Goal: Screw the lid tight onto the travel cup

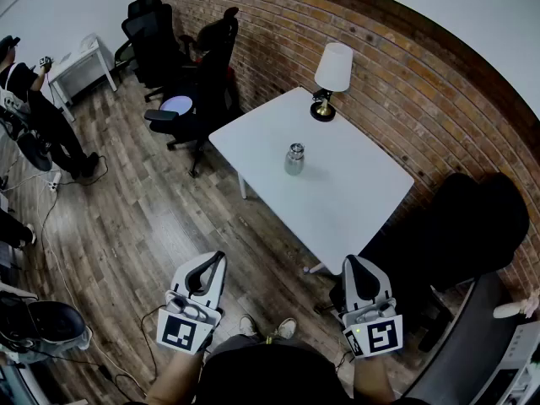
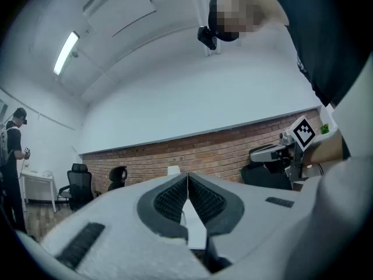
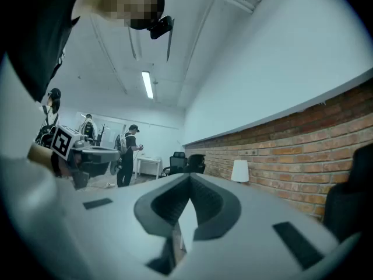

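Note:
A steel travel cup (image 1: 294, 159) with its lid on top stands upright near the middle of the white table (image 1: 354, 201). My left gripper (image 1: 214, 262) hangs low over the wooden floor, well short of the table, shut with nothing in it. My right gripper (image 1: 353, 267) is held beside the table's near corner, also shut and empty. In the left gripper view the jaws (image 2: 187, 186) meet tip to tip. The right gripper view shows the same closed jaws (image 3: 189, 192). Neither gripper view shows the cup.
A table lamp (image 1: 330, 79) stands at the table's far corner by the brick wall. Black office chairs (image 1: 202, 83) sit left of the table, and a dark chair (image 1: 472, 218) to its right. A person (image 1: 34, 108) stands far left by a small white desk (image 1: 80, 62).

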`<state>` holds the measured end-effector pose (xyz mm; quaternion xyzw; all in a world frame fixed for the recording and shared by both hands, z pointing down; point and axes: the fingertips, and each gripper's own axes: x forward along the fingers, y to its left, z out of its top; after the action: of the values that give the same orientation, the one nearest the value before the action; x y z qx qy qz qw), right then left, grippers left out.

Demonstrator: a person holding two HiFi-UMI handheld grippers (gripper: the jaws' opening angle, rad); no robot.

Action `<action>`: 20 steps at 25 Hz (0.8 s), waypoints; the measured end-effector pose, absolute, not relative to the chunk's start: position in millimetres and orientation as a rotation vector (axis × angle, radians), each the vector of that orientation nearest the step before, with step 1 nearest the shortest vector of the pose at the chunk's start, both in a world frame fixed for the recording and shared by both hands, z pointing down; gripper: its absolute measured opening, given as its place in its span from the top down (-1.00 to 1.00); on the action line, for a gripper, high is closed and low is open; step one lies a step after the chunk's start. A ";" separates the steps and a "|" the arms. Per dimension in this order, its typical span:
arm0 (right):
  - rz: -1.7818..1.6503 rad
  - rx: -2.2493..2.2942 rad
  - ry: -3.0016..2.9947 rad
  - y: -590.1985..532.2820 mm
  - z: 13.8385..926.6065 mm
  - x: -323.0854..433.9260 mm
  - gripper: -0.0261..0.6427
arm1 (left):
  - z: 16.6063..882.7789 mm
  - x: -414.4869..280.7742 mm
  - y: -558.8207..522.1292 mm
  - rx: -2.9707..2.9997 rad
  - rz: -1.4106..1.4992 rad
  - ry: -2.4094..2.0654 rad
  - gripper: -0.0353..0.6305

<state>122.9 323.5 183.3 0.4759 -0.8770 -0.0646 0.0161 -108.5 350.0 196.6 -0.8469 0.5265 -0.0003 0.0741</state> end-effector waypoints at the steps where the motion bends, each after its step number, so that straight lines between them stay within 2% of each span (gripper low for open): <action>1: -0.200 1.480 -2.727 324.4 183.4 123.5 0.89 | 195.7 -107.4 350.5 -2.542 0.001 1.576 0.82; 20: -0.212 1.497 -2.685 341.4 176.5 108.3 0.89 | 193.7 -127.4 362.3 -2.569 0.092 1.529 0.82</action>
<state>108.3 341.4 176.5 0.4857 -0.8709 -0.0689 0.0300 -127.4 362.3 193.7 -0.8564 0.5098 0.0306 0.0750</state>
